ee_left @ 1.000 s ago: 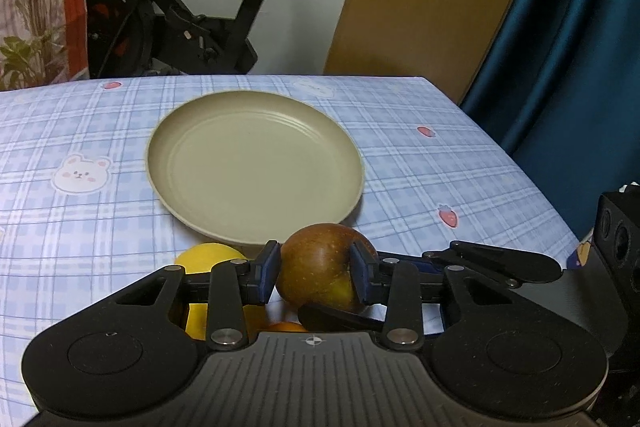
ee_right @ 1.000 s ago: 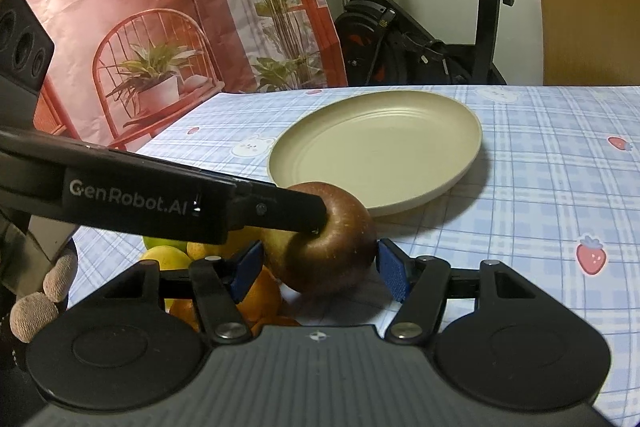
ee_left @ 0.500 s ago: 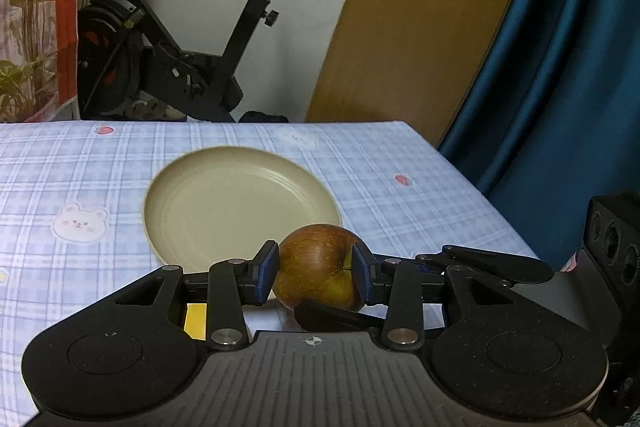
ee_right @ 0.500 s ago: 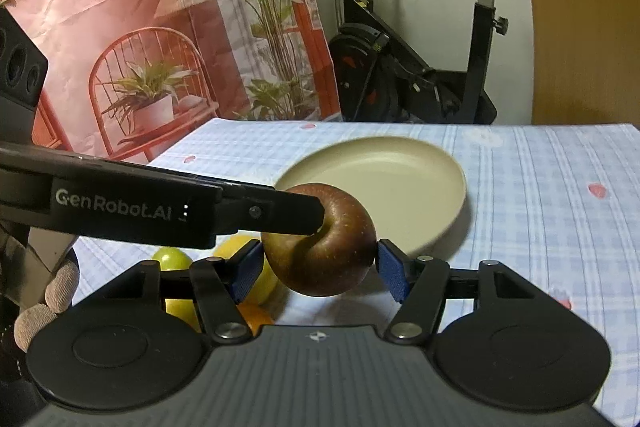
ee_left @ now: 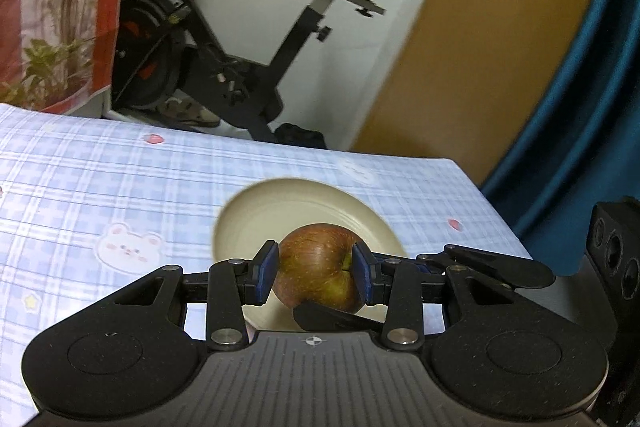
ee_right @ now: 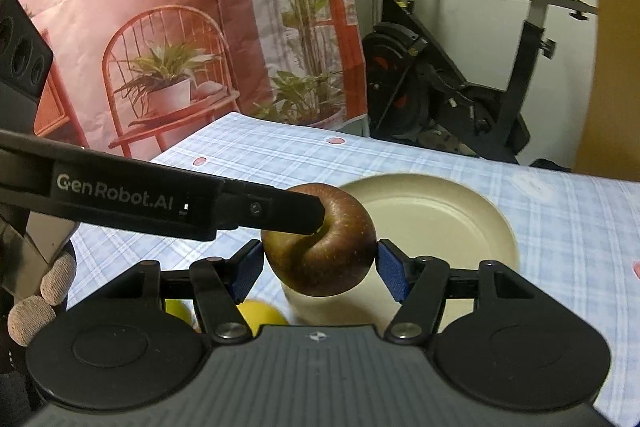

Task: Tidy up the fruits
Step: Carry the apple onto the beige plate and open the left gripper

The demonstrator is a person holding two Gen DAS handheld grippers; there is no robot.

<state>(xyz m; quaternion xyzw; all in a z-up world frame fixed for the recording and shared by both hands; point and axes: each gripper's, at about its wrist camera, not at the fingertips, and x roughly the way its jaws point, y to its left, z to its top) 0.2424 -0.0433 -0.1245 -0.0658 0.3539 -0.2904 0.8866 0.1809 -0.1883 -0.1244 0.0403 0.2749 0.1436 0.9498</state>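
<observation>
Holding the apple (ee_left: 318, 269) aloft over the near rim of the beige plate (ee_right: 460, 223) | your left gripper (ee_left: 313, 277) fingers clamp it | your right gripper (ee_right: 320, 263) fingers bracket it; contact unclear | lemon (ee_right: 258, 313) on the table (ee_left: 100, 187).

Both wrist views look down closely, sharing the plate (ee_left: 256, 211).

exercise bike (ee_left: 224, 67) by wall | blue curtain (ee_left: 580, 87) right | plant-print backdrop (ee_right: 160, 27) | checked tablecloth (ee_left: 100, 195)
</observation>
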